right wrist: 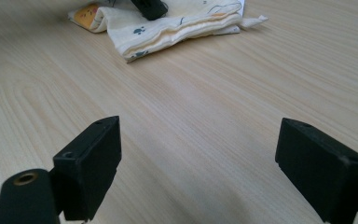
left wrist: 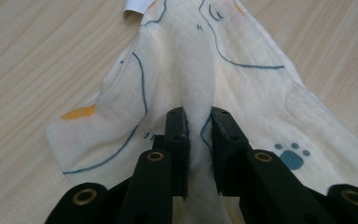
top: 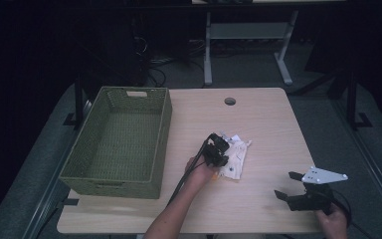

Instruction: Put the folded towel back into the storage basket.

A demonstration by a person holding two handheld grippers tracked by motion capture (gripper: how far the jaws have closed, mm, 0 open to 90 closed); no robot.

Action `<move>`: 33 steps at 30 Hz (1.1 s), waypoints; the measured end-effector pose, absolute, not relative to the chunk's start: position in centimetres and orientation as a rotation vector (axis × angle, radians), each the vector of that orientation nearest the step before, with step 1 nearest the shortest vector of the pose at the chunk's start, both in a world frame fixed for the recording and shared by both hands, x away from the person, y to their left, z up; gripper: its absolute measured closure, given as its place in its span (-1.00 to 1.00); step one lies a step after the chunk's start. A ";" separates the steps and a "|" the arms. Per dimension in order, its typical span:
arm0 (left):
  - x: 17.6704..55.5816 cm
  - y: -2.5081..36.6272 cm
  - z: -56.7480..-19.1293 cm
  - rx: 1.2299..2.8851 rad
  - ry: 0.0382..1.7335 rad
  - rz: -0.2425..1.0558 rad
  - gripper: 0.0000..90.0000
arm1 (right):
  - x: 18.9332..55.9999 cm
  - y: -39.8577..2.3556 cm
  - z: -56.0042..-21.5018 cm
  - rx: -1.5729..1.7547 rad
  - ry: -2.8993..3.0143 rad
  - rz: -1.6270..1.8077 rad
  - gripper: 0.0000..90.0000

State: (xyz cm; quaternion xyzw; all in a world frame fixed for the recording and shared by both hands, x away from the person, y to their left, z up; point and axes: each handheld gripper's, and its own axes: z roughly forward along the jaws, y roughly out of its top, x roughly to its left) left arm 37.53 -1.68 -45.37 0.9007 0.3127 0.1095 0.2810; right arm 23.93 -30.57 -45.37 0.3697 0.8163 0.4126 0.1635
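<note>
The cloth (top: 235,158), cream with blue lines and paw prints, lies near the middle of my table (top: 268,119), just right of the green woven basket (top: 117,144) that stands at the left. My left gripper (top: 222,149) sits on the cloth's left edge, its jaws nearly together and pinching a raised fold of the fabric between the pads (left wrist: 177,135). Farther right, near the table's near right corner and well apart from the cloth, my right gripper (top: 288,185) hangs with jaws spread wide, holding nothing.
</note>
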 end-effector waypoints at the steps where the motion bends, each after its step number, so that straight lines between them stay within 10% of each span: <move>1: 37.5 -1.7 -45.4 2.410 0.840 0.294 0.77 | 23.9 -30.6 -45.4 1.053 2.328 1.175 -0.70; 33: 36.8 3.1 -40.0 2.117 0.891 -0.164 0.84 | 23.7 -31.0 -45.0 1.067 2.285 1.206 -0.70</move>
